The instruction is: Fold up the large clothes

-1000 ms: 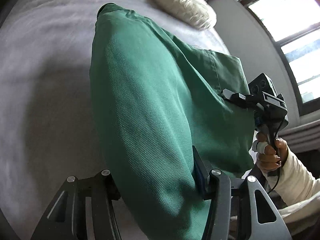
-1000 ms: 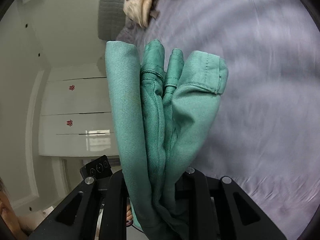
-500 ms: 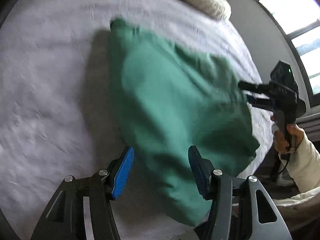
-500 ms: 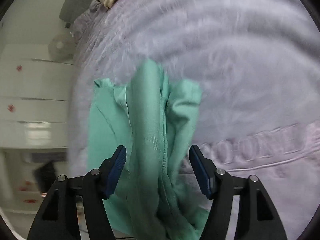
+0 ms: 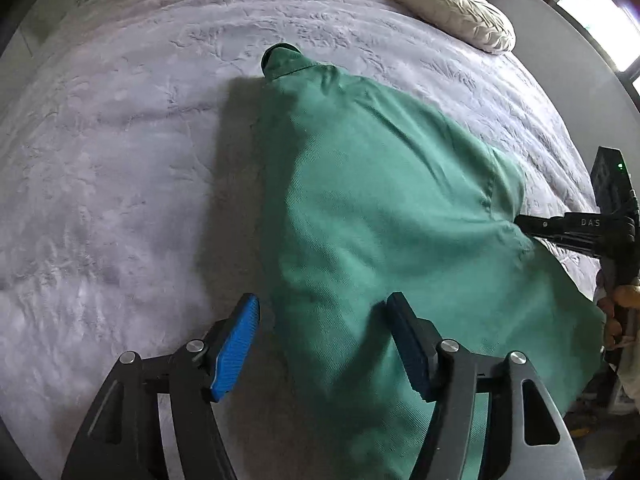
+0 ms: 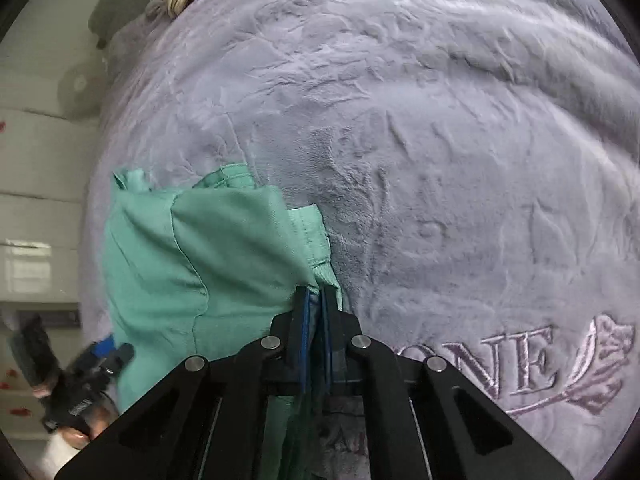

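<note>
Green garment (image 5: 380,216), perhaps folded, on bed (image 5: 120,160)

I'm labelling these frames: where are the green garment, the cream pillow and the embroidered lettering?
green garment (image 5: 380,208): left wrist view, middle of the cloth.
cream pillow (image 5: 452,10): left wrist view, its pleated face.
embroidered lettering (image 6: 516,364): right wrist view, on its letters.

Home bedroom, wide bed (image 5: 120,160) under a lilac plush embossed blanket (image 6: 460,160), cream ruched cushion (image 5: 452,12) at its far edge, bright window (image 5: 592,12) beyond the cushion, white panelled wardrobe doors (image 6: 32,216) beside the bed
</note>
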Demonstrator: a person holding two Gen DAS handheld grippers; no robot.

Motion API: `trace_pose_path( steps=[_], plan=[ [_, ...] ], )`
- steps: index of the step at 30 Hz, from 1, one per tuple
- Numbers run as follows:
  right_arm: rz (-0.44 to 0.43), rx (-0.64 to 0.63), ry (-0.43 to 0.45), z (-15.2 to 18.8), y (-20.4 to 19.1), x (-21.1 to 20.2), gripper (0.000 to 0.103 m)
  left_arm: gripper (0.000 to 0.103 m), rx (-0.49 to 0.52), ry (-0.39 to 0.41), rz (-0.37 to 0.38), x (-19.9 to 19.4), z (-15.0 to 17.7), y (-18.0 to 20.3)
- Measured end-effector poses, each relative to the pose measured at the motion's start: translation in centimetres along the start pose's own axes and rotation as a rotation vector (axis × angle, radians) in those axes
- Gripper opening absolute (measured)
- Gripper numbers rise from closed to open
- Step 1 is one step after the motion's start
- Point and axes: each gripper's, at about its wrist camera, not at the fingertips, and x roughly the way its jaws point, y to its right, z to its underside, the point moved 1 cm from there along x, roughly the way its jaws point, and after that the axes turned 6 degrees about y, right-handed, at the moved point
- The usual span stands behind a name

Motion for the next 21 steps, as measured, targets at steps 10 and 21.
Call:
trace_pose_path(
  steps=[10, 21],
  plan=[
    [-0.032, -0.071, -0.024, 3.5, -3.0, -6.9, 0.008, 0.067, 0.113, -0.062, 0.011, -5.4, 4.3, 1.9],
    [-0.072, -0.180, -0.109, 10.7, -8.4, -10.1, 0.009, 0.077, 0.044, -0.087, -0.014, -5.0, 9.5, 1.8]
  ],
)
